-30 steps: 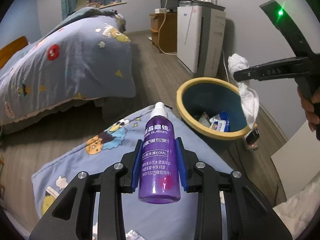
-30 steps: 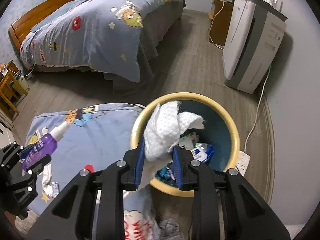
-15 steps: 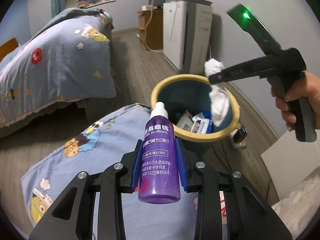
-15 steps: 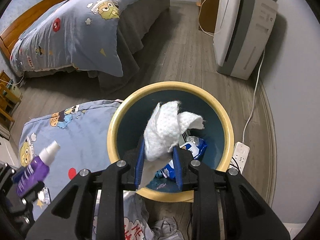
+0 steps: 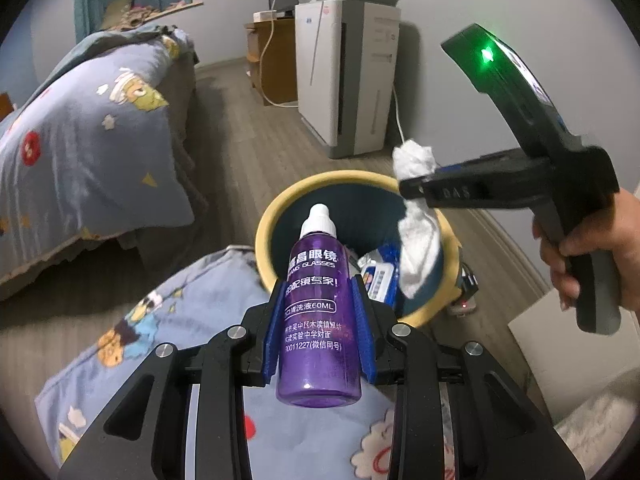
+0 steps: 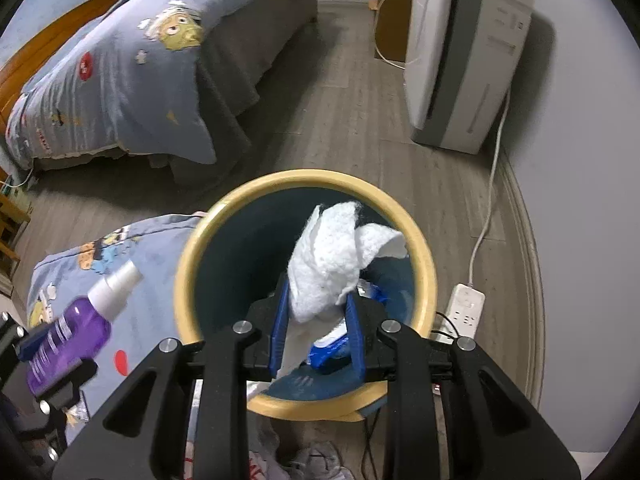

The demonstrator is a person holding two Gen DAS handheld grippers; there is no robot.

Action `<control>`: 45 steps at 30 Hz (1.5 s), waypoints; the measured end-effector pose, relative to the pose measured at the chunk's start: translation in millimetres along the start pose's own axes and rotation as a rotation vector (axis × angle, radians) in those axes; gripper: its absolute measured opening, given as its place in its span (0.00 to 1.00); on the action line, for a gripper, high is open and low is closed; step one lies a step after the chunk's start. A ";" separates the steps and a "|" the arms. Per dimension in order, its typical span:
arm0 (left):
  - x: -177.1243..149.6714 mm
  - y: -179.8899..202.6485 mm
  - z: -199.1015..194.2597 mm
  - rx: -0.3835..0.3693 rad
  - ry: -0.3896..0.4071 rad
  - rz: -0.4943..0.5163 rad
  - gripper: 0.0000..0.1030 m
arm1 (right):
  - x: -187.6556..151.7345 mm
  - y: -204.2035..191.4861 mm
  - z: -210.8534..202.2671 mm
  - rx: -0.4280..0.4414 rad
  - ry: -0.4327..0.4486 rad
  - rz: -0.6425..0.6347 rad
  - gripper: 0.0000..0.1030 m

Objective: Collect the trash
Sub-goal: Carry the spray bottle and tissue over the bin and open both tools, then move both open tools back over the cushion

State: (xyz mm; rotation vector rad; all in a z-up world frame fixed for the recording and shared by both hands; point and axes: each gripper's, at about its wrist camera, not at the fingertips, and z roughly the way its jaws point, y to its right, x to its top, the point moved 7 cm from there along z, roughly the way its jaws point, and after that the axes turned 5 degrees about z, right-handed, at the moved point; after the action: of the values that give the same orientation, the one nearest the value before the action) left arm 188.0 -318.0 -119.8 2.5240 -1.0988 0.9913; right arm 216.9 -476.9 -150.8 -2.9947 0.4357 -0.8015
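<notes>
My left gripper is shut on a purple spray bottle with a white cap, held just short of the yellow-rimmed blue trash bin. My right gripper is shut on a crumpled white tissue and holds it directly over the bin's opening. In the left wrist view the right gripper comes in from the right with the tissue hanging into the bin. The bottle also shows in the right wrist view at lower left. Blue and white wrappers lie inside the bin.
A blue cartoon-print cushion lies left of the bin. A bed with a matching quilt stands behind. A white air purifier is against the wall, with a power strip and cable right of the bin.
Both grippers have moved closer to the bin. The tissue now hangs over the bin's middle, and the bottle's tip reaches the bin's near rim.
</notes>
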 end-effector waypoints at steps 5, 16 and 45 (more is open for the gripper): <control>6.1 6.1 31.2 -0.003 -0.038 0.022 0.32 | -2.7 20.6 12.4 -0.045 -0.013 0.039 0.25; 8.4 18.0 84.2 -0.013 -0.108 0.054 0.32 | -17.5 24.7 43.9 -0.108 -0.080 0.012 0.25; -52.6 -69.5 -42.1 0.261 -0.012 -0.163 0.95 | 9.6 -39.4 -25.4 -0.030 0.099 -0.011 0.94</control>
State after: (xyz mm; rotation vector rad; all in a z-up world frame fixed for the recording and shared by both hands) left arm 190.6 -221.2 -118.2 2.7730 -0.7953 1.1404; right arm 222.8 -440.0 -120.8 -2.9965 0.4376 -0.9560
